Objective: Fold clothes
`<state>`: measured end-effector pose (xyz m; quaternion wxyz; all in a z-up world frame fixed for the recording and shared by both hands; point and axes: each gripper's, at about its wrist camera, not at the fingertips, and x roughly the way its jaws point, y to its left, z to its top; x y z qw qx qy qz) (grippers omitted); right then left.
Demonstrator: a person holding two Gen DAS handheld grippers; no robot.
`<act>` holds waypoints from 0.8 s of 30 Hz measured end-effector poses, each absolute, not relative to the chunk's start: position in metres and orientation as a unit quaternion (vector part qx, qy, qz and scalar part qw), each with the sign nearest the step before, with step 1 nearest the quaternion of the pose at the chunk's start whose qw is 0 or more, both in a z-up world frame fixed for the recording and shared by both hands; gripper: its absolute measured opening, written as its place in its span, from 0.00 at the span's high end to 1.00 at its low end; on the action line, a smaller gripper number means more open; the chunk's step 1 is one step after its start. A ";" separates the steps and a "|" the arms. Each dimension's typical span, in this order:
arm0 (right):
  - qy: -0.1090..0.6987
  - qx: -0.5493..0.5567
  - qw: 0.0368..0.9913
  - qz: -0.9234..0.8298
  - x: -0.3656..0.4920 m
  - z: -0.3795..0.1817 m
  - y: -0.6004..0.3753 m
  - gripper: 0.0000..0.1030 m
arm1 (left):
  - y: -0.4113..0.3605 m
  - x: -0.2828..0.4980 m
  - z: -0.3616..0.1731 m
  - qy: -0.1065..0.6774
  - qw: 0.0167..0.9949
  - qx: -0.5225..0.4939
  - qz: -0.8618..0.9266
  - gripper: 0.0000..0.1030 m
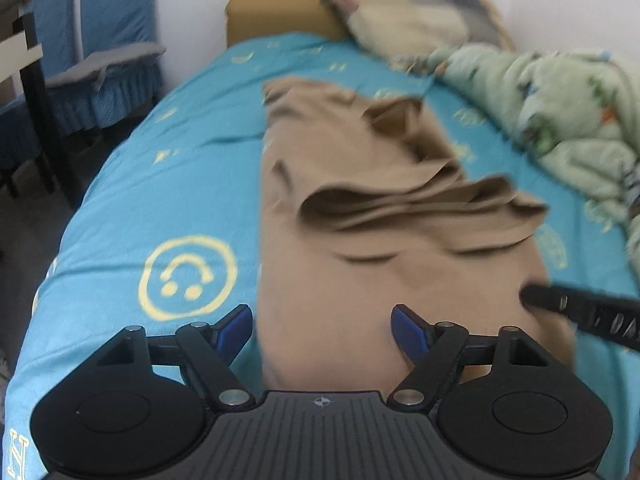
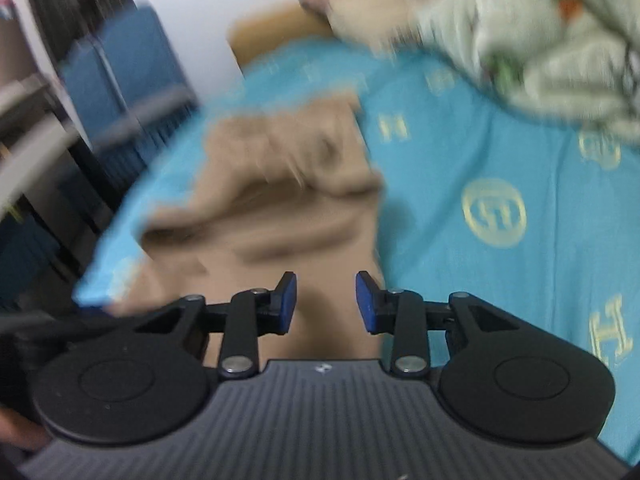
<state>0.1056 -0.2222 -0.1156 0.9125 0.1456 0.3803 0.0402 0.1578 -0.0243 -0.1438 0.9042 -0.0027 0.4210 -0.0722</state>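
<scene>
Tan garment (image 1: 360, 184) on blue bed (image 1: 160, 160), long axis running away from both. Left hand-held gripper (image 1: 322, 332) wide, empty, straddling near-left edge; right hand-held gripper (image 2: 326, 302) half-closed, empty, over near-right edge.

Right claw (image 2: 326, 302) agape above tan garment (image 2: 280, 216), blue bedsheet (image 2: 460, 152).

A home bedroom: a bed (image 1: 120, 200) with turquoise sheet, rumpled quilt (image 1: 560, 112), pillow (image 1: 408, 20) and wooden headboard (image 1: 276, 14).
</scene>
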 end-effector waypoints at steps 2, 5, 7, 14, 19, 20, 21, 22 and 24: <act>0.390 0.153 0.907 0.037 0.108 -0.126 -0.225 0.68 | -0.018 0.162 -0.152 0.438 0.896 -0.025 -0.067 0.22; 0.394 0.162 0.904 0.031 0.108 -0.120 -0.226 0.68 | -0.014 0.159 -0.149 0.438 0.896 -0.034 -0.065 0.23; 0.395 0.186 0.899 0.025 0.102 -0.116 -0.230 0.65 | -0.011 0.155 -0.144 0.442 0.894 -0.041 -0.064 0.23; 0.378 0.262 0.888 -0.011 0.079 -0.101 -0.256 0.63 | 0.010 0.119 -0.106 0.422 0.888 -0.151 -0.102 0.21; 0.374 0.345 0.859 -0.061 0.066 -0.106 -0.280 0.35 | 0.024 0.096 -0.109 0.448 0.848 -0.260 -0.118 0.21; 0.372 0.355 0.855 -0.073 0.063 -0.107 -0.283 0.28 | 0.026 0.092 -0.111 0.452 0.839 -0.277 -0.121 0.21; 0.371 0.365 0.850 -0.081 0.061 -0.108 -0.286 0.28 | 0.028 0.089 -0.113 0.456 0.831 -0.294 -0.122 0.21; 0.370 0.379 0.844 -0.080 0.060 -0.109 -0.289 0.28 | 0.028 0.090 -0.117 0.464 0.826 -0.299 -0.113 0.21; 0.367 0.410 0.831 -0.076 0.057 -0.112 -0.295 0.27 | 0.029 0.097 -0.130 0.478 0.813 -0.320 -0.093 0.20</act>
